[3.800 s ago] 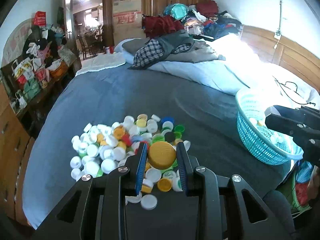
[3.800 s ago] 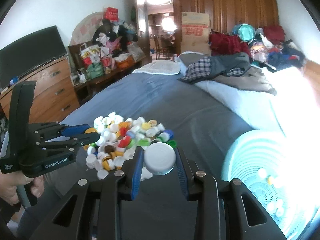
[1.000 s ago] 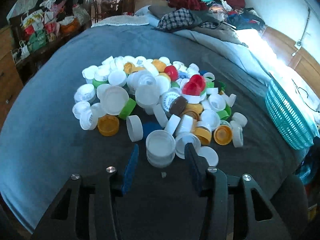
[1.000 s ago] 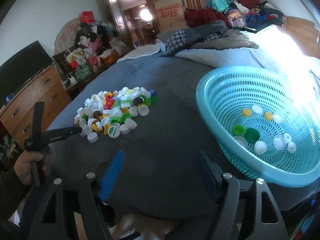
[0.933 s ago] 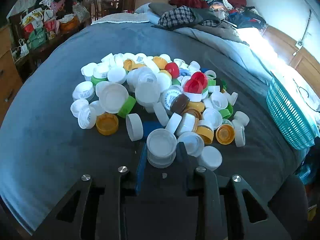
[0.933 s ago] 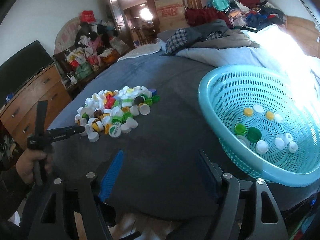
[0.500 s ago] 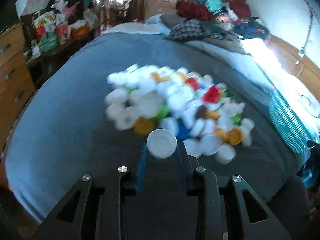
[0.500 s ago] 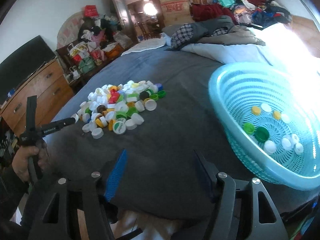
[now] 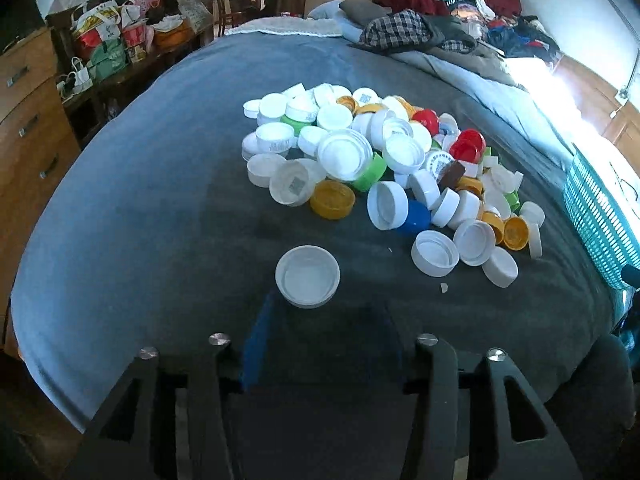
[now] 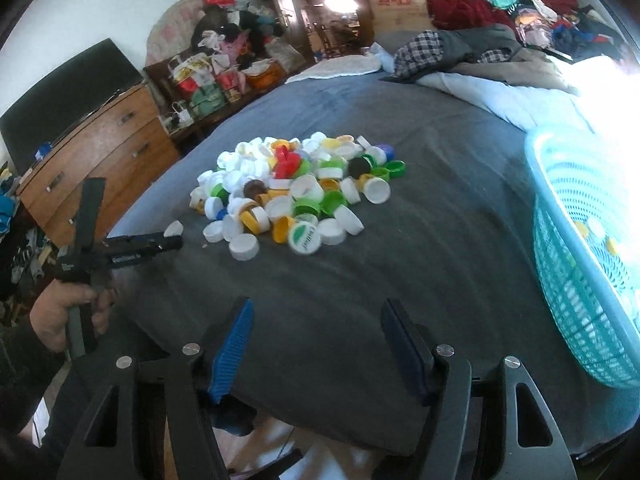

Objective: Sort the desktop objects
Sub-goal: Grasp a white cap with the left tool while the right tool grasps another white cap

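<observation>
A heap of plastic bottle caps [image 9: 384, 160], mostly white with some yellow, green, red and blue, lies on the dark grey bed cover; it also shows in the right wrist view [image 10: 296, 196]. A single white cap [image 9: 307, 276] lies open side up, apart from the heap, just ahead of my left gripper [image 9: 324, 332], which is open and empty. My right gripper [image 10: 316, 336] is open and empty above the cover's near edge. The left gripper also shows in the right wrist view [image 10: 170, 240], with the white cap [image 10: 174, 227] at its tips. A teal basket [image 10: 580, 256] holds several caps.
The basket's rim [image 9: 596, 208] shows at the right of the left wrist view. A wooden dresser [image 10: 96, 148] with a dark TV stands left of the bed. Clothes and bedding [image 10: 460, 52] are piled at the far end. Bags crowd a shelf [image 9: 120, 44].
My left gripper picked a white cap from the heap, carried it back to the left and opened, leaving it on the cover. My right gripper swung left from the basket toward the heap.
</observation>
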A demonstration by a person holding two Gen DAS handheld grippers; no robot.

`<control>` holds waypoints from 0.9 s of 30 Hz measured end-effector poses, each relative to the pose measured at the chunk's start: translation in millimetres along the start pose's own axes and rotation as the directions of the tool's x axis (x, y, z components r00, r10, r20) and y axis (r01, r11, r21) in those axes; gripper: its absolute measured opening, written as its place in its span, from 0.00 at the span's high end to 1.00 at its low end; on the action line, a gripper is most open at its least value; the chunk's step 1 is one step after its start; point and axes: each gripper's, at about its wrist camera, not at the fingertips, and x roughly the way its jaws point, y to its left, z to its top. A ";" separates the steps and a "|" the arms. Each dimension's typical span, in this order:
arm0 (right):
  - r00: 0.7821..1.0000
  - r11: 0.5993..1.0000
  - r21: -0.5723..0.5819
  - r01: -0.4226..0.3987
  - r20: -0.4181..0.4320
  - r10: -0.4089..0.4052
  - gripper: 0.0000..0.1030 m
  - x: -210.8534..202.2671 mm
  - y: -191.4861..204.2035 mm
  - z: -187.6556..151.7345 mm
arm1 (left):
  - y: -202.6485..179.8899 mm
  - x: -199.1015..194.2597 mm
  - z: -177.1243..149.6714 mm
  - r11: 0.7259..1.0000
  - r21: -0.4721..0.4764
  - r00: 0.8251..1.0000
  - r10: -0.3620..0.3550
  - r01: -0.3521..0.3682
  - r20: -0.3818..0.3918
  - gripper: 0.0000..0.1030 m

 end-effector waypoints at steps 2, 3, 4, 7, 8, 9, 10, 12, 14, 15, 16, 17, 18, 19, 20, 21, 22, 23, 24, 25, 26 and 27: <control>1.000 1.000 -0.013 -0.005 0.002 0.005 0.31 4.5 4.9 4.4 | 4.2 -2.1 -0.4 1.000 -0.020 1.000 -0.014 0.014 0.004 0.81; 1.000 1.000 -0.014 -0.010 0.002 0.010 0.32 7.6 6.4 6.6 | 5.3 -3.5 -0.4 1.000 -0.025 1.000 -0.016 0.016 0.008 0.81; 1.000 1.000 -0.016 -0.019 0.001 0.019 0.34 12.6 7.9 9.8 | 6.1 -5.5 -1.1 1.000 -0.027 1.000 -0.015 0.016 0.010 0.82; 0.999 0.999 -0.013 -0.040 -0.010 0.040 0.37 33.4 11.7 21.2 | 8.2 -8.3 -1.7 0.999 -0.038 1.000 -0.014 0.015 0.016 0.82; 0.999 0.999 -0.006 -0.047 -0.015 0.047 0.37 41.5 12.1 24.7 | 9.0 -9.1 -1.7 0.999 -0.042 1.000 -0.015 0.016 0.017 0.82; 0.998 0.999 0.002 -0.054 -0.023 0.054 0.37 50.6 11.9 28.3 | 9.7 -9.9 -1.8 0.999 -0.047 1.000 -0.019 0.020 0.018 0.82; 0.998 0.998 0.009 -0.058 -0.030 0.058 0.37 59.3 11.6 32.3 | 10.2 -10.7 -1.5 0.999 -0.048 1.000 -0.023 0.024 0.019 0.82; 0.997 0.998 0.018 -0.056 -0.052 0.057 0.37 77.6 10.0 38.8 | 9.9 -12.6 -1.6 0.999 -0.045 0.999 -0.028 0.029 0.021 0.82; 0.996 0.999 0.032 -0.043 -0.077 0.046 0.39 94.8 6.6 43.0 | 9.8 -14.2 -2.7 0.998 -0.044 0.999 -0.034 0.035 0.019 0.82; 0.996 0.998 0.040 -0.038 -0.085 0.041 0.42 101.7 4.5 44.5 | 10.0 -13.5 -3.3 0.998 -0.048 0.999 -0.034 0.035 0.015 0.82; 0.995 0.998 0.045 -0.033 -0.091 0.037 0.46 106.6 3.4 45.6 | 10.1 -14.0 -4.2 0.998 -0.053 0.999 -0.036 0.037 0.013 0.82; 0.995 0.999 0.046 -0.028 -0.098 0.033 0.49 111.9 2.9 46.6 | 10.7 -13.8 -4.6 0.997 -0.058 0.999 -0.041 0.042 0.010 0.82; 0.994 0.999 0.040 -0.023 -0.106 0.028 0.59 115.6 3.4 47.5 | 10.6 -13.3 -4.7 0.997 -0.060 0.999 -0.044 0.044 0.008 0.82; 0.993 0.999 0.030 -0.015 -0.114 0.018 0.69 118.8 3.7 47.6 | 10.1 -13.5 -4.5 0.997 -0.059 0.999 -0.044 0.045 0.007 0.82; 0.993 1.000 0.025 -0.012 -0.118 0.014 0.69 120.6 3.4 47.0 | 9.3 -14.0 -4.6 0.997 -0.059 0.999 -0.048 0.048 0.009 0.82; 0.993 0.999 0.028 -0.016 -0.119 0.019 0.70 120.2 2.3 45.8 | 8.2 -14.9 -4.8 0.997 -0.058 0.999 -0.050 0.051 0.010 0.82; 0.993 0.999 0.029 -0.022 -0.119 0.025 0.74 118.2 1.8 44.9 | 7.4 -15.8 -5.0 0.997 -0.057 0.999 -0.051 0.052 0.010 0.82; 0.993 1.000 0.024 -0.020 -0.113 0.023 0.77 115.3 2.8 44.7 | 5.6 -17.7 -4.9 0.997 -0.055 0.999 -0.052 0.052 0.012 0.82; 0.994 1.000 0.016 -0.012 -0.105 0.014 0.82 110.2 3.9 44.7 | 3.5 -20.4 -4.9 0.997 -0.052 0.998 -0.052 0.053 0.018 0.84; 0.995 1.000 0.009 -0.009 -0.095 0.009 0.84 103.8 4.9 44.6 | 0.4 -23.9 -4.4 0.998 -0.044 0.998 -0.054 0.055 0.025 0.85; 0.997 1.000 0.008 -0.010 -0.080 0.011 0.84 95.1 5.7 44.9 | -2.3 -26.1 -3.5 0.998 -0.037 0.998 -0.055 0.056 0.031 0.85; 0.998 1.000 0.005 -0.007 -0.066 0.008 0.84 88.5 6.4 45.2 | -6.2 -29.1 -2.7 0.998 -0.024 0.998 -0.054 0.055 0.037 0.85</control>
